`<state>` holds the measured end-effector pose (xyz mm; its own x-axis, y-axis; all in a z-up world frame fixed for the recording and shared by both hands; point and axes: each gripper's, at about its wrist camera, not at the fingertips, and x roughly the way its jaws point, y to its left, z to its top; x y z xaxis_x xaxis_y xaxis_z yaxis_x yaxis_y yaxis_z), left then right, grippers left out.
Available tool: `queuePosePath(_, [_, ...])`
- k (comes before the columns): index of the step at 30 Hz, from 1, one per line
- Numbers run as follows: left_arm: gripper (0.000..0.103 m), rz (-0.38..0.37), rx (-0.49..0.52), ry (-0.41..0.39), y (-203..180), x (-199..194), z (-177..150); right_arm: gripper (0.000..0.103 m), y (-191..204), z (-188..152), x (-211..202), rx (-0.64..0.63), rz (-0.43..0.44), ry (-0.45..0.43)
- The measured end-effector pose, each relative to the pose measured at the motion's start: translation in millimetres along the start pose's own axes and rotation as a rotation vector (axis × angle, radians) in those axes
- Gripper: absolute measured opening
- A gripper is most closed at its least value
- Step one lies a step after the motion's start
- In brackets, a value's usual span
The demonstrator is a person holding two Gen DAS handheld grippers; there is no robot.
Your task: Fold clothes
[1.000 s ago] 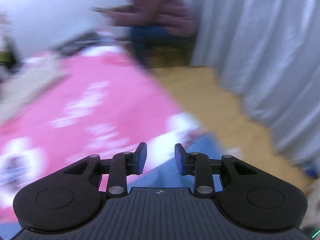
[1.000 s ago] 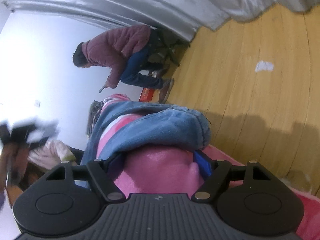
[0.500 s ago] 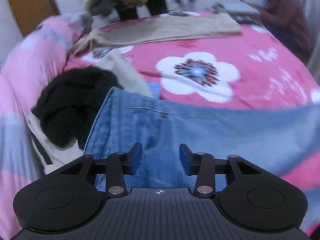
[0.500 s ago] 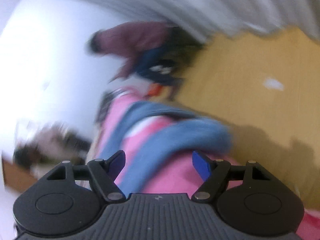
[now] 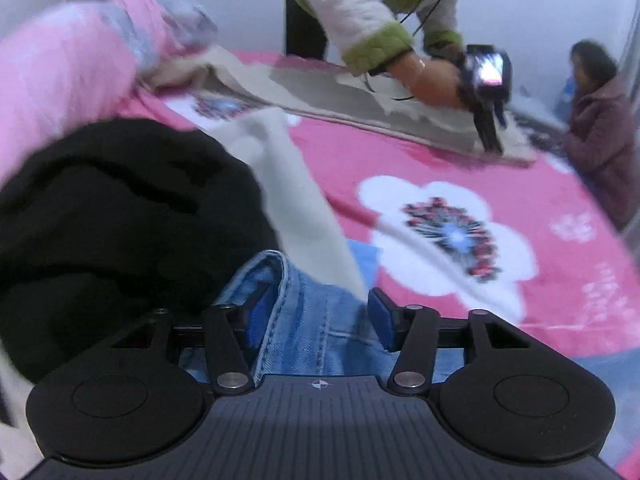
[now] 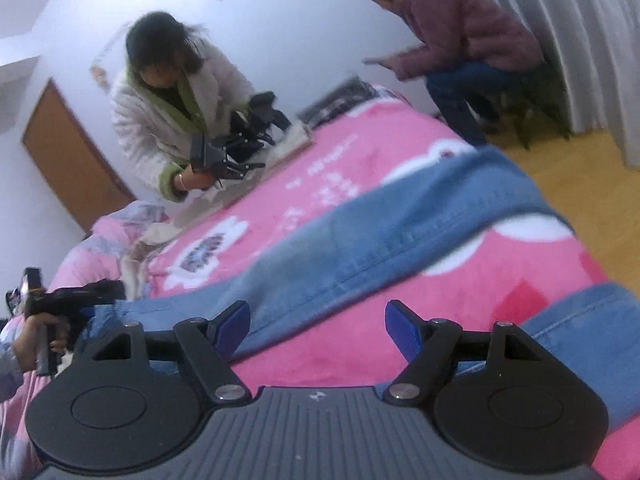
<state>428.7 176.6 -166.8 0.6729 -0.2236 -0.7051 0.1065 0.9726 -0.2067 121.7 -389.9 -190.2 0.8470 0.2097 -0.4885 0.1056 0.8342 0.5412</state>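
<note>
Blue jeans (image 5: 304, 292) lie across the pink flowered bed sheet (image 5: 440, 160). Their waistband end is bunched up between the fingers of my left gripper (image 5: 316, 316). Its jaws are closing with a wide gap left, and I see no pinch on the denim. In the right wrist view a jeans leg (image 6: 400, 232) runs across the bed toward the floor side. My right gripper (image 6: 318, 320) hovers open above sheet and leg with nothing held. My left gripper (image 6: 60, 304) shows at the far left by the waist.
A black garment (image 5: 120, 220) and a cream one (image 5: 288, 184) are piled left of the jeans, beside a pink quilt (image 5: 60, 80). A person in a white jacket (image 6: 160, 120) works beige trousers (image 5: 360, 108) with grippers. Another person (image 6: 460, 32) crouches by the curtain (image 6: 580, 20) and wooden floor (image 6: 580, 168).
My left gripper swung from the bed's floor side to the clothes pile, and the jeans waistband came between its wider jaws. My right gripper rolled upright and rose off the jeans hem.
</note>
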Motion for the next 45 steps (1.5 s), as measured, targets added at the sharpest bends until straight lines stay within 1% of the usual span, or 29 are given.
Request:
queuePosePath(1, [0.003,-0.029,-0.008,0.023,2,2,2,0.078,-2,-4,1,-0.017,-0.015,0.012])
queuePosePath(2, [0.003,-0.031,-0.010,0.019,3,1,5,0.078,-4,-9,0,-0.044,-0.034,0.022])
queuePosePath(4, [0.003,-0.021,-0.009,-0.049,3,-10,9,0.078,-7,-17,3,-0.095,-0.066,0.041])
queuePosePath(7, [0.003,0.000,-0.040,-0.119,9,-11,24,0.076,-11,-27,11,-0.158,-0.099,0.064])
queuePosePath(9, [0.003,0.076,-0.046,-0.116,17,7,32,0.074,-10,-37,13,-0.244,-0.115,0.056])
queuePosePath(10, [0.004,0.103,-0.048,-0.101,21,17,33,0.073,-7,-45,15,-0.312,-0.131,0.052])
queuePosePath(11, [0.004,0.116,-0.051,-0.092,26,26,32,0.072,-4,-52,16,-0.382,-0.150,0.055])
queuePosePath(12, [0.009,0.129,-0.048,-0.083,30,35,30,0.072,-2,-57,16,-0.427,-0.163,0.056])
queuePosePath(14, [0.009,0.159,0.026,-0.071,30,49,23,0.072,-1,-58,15,-0.437,-0.166,0.067])
queuePosePath(16, [0.009,0.165,0.050,-0.064,28,48,22,0.072,-3,-57,15,-0.439,-0.159,0.077])
queuePosePath(17, [0.009,0.161,0.045,-0.059,27,45,24,0.072,-2,-57,15,-0.441,-0.159,0.078])
queuePosePath(20, [0.010,0.100,-0.044,-0.020,36,29,39,0.072,0,-54,15,-0.427,-0.164,0.080])
queuePosePath(21, [0.013,0.082,-0.066,-0.013,38,20,44,0.072,1,-51,15,-0.406,-0.165,0.078])
queuePosePath(22, [0.020,0.086,-0.077,-0.019,38,8,47,0.072,1,-46,15,-0.375,-0.164,0.072])
queuePosePath(23, [0.025,0.138,-0.059,-0.047,33,-4,48,0.072,1,-41,11,-0.337,-0.159,0.060])
queuePosePath(24, [0.042,0.201,-0.032,-0.076,28,-16,49,0.072,0,-36,7,-0.300,-0.147,0.042])
queuePosePath(26, [0.059,0.427,0.104,-0.155,12,-39,49,0.072,0,-27,-5,-0.252,-0.118,0.006])
queuePosePath(27, [0.059,0.499,0.166,-0.164,6,-46,48,0.073,1,-22,-10,-0.244,-0.110,-0.008])
queuePosePath(29, [0.059,0.509,0.282,-0.151,-8,-62,39,0.073,4,-14,-23,-0.255,-0.129,-0.036])
queuePosePath(30, [0.059,0.460,0.329,-0.133,-19,-71,30,0.073,3,-11,-32,-0.253,-0.150,-0.051])
queuePosePath(32, [0.059,0.322,0.395,-0.087,-50,-87,5,0.075,-6,-7,-51,-0.218,-0.201,-0.078])
queuePosePath(33, [0.059,0.249,0.429,-0.061,-67,-94,-8,0.075,-15,-7,-62,-0.176,-0.224,-0.090])
queuePosePath(35, [0.059,0.053,0.512,0.032,-112,-103,-40,0.075,-37,-11,-86,-0.086,-0.275,-0.117])
queuePosePath(38, [0.059,-0.287,0.665,0.202,-198,-108,-96,0.076,-70,-20,-116,0.029,-0.333,-0.129])
queuePosePath(40, [0.061,-0.453,0.739,0.280,-251,-111,-129,0.076,-89,-27,-131,0.086,-0.342,-0.109])
queuePosePath(41, [0.061,-0.520,0.786,0.321,-278,-110,-146,0.076,-96,-31,-137,0.105,-0.343,-0.103])
queuePosePath(42, [0.062,-0.568,0.837,0.355,-303,-108,-162,0.076,-102,-35,-143,0.116,-0.344,-0.102])
queuePosePath(43, [0.062,-0.588,0.888,0.382,-325,-104,-176,0.076,-107,-39,-148,0.130,-0.344,-0.102])
queuePosePath(45, [0.062,-0.562,0.998,0.442,-357,-93,-201,0.076,-115,-47,-155,0.163,-0.338,-0.104])
